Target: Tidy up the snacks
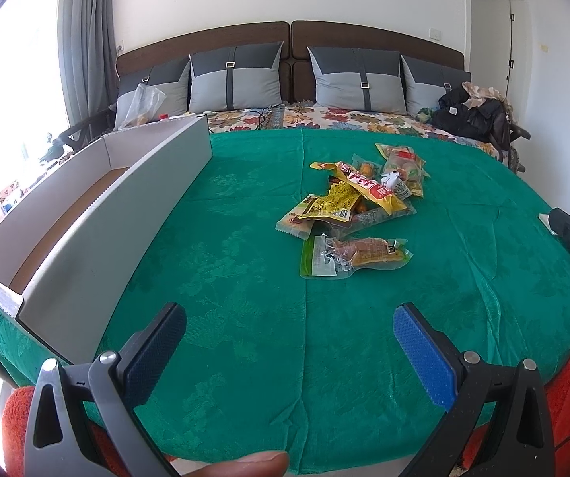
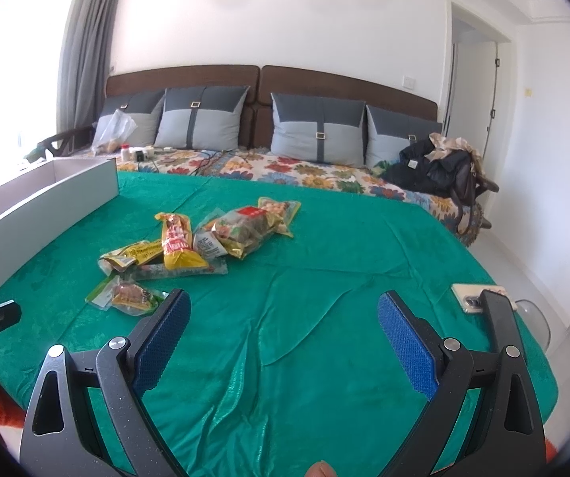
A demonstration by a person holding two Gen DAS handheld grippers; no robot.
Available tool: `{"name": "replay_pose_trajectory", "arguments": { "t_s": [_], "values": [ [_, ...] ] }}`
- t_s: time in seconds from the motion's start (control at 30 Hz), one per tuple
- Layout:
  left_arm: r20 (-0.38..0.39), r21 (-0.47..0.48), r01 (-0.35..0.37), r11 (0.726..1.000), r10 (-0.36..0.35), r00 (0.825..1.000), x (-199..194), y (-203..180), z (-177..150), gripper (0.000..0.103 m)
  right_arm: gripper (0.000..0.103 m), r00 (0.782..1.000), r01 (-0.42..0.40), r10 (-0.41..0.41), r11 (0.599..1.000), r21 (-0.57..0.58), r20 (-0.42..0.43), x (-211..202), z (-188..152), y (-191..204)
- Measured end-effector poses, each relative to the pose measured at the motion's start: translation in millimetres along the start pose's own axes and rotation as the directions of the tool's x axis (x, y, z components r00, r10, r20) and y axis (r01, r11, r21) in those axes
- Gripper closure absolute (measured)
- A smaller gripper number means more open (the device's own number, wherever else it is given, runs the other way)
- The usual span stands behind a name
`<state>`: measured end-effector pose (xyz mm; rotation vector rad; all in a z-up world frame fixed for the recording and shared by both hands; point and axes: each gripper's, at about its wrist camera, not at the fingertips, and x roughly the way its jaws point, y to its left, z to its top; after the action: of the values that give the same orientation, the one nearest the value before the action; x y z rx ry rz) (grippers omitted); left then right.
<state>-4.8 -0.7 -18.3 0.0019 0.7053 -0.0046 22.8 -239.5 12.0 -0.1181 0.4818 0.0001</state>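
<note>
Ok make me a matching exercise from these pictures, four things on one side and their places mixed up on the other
Things:
1. cardboard box
2. snack packets
3. phone
4. black clothes

Places:
A. far right of the bed, by the pillows
B. left edge of the green cloth
C. middle of the green cloth
D. right edge of the green cloth

Pairs: 1-B, 2-C, 3-D, 4-A

Snack packets [image 1: 358,198], centre of left wrist view: printing present on yellow and red wrappers [image 2: 179,244], too small and blurred to read. No other legible text.
</note>
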Motion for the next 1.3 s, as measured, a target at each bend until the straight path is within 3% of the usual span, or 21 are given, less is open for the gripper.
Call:
{"name": "replay_pose_trajectory", "arguments": {
  "t_s": [0.23, 0.4, 0.57, 0.77, 0.87, 1.0, 1.1, 1.2, 1.3],
  "values": [
    [-0.060, -0.006, 0.004, 1.000, -0.005, 0.998, 16.4, 2.2, -3.9, 0.000, 0.006, 1.000, -0.017, 0.017, 1.000, 0.014, -0.018, 5.5, -1.2, -4.2],
    [-0.170, -0.039, -0.005, 0.999, -0.002, 0.985, 47.4, 13.6, -12.6, 0.000, 0.006, 0.998, -0.040, 0.040, 0.999, 0.010, -0.052, 14.2, -4.5, -2.5],
    [-0.199, -0.028, -0.035, 0.999, 0.029, 0.980, 73.7, 22.2, -11.5, 0.000, 0.006, 0.977, -0.158, 0.158, 0.987, 0.010, -0.141, 26.9, -12.9, 7.8],
    [-0.254, -0.049, -0.040, 0.998, 0.026, 0.967, 96.6, 34.4, -14.6, 0.000, 0.006, 0.898, -0.346, 0.331, 0.938, 0.000, -0.289, 54.7, -18.5, 39.5],
    [-0.284, -0.049, -0.050, 0.998, 0.034, 0.958, 103.5, 39.3, -16.4, 0.000, 0.006, 0.852, -0.432, 0.381, 0.899, -0.072, -0.358, 75.9, -12.4, 64.5],
    [-0.304, -0.063, -0.059, 0.996, 0.037, 0.952, 108.8, 46.5, -20.2, 0.000, 0.007, 0.806, -0.500, 0.355, 0.837, -0.222, -0.474, 121.1, 2.1, 103.2],
    [-0.304, -0.065, -0.059, 0.996, 0.037, 0.952, 109.6, 49.3, -20.7, 0.000, 0.007, 0.756, -0.570, 0.353, 0.769, -0.289, -0.551, 147.1, 10.9, 133.5],
    [-0.299, -0.058, -0.056, 0.997, 0.036, 0.954, 108.5, 49.3, -21.7, 0.000, 0.009, 0.710, -0.619, 0.366, 0.731, -0.286, -0.601, 167.8, 15.8, 155.0],
    [-0.297, -0.056, -0.054, 0.997, 0.035, 0.954, 108.2, 50.0, -21.7, 0.000, 0.010, 0.646, -0.658, 0.377, 0.716, -0.233, -0.664, 181.6, 13.1, 161.6]
  ]
}}
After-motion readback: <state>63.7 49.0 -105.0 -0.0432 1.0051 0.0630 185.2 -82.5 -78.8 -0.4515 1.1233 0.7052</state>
